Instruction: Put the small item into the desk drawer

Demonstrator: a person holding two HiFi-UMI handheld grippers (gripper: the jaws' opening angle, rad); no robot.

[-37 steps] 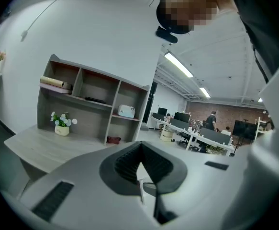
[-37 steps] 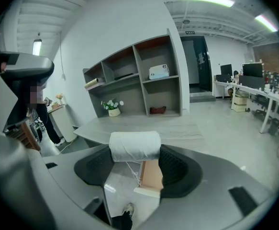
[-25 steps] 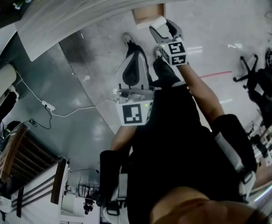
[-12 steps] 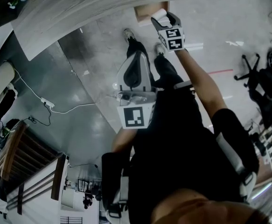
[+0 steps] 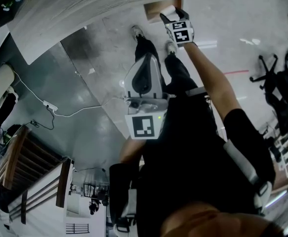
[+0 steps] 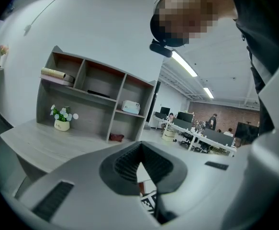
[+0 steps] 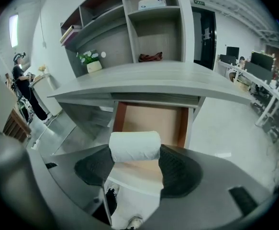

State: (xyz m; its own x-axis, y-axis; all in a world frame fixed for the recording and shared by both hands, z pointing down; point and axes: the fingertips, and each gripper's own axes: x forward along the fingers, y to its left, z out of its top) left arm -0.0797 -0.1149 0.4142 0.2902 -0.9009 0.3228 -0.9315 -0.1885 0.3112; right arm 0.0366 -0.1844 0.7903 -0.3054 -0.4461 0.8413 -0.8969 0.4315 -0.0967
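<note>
Right gripper view: the right gripper (image 7: 135, 163) clamps a white roll (image 7: 135, 146) before the open drawer (image 7: 151, 119). The left gripper (image 6: 140, 158) is closed, empty.

The drawer (image 7: 151, 121) stands open under the desk top (image 7: 144, 83) and its wooden bottom is bare, so your right gripper (image 7: 135, 153) with the white roll (image 7: 134, 145) has free room straight ahead. Mind the desk top's front edge: it hangs over the drawer's back part (only the front part is open from above). The two side walls limit you left and right. Your left gripper (image 5: 145, 60) is near your legs, well apart from the drawer.
</note>
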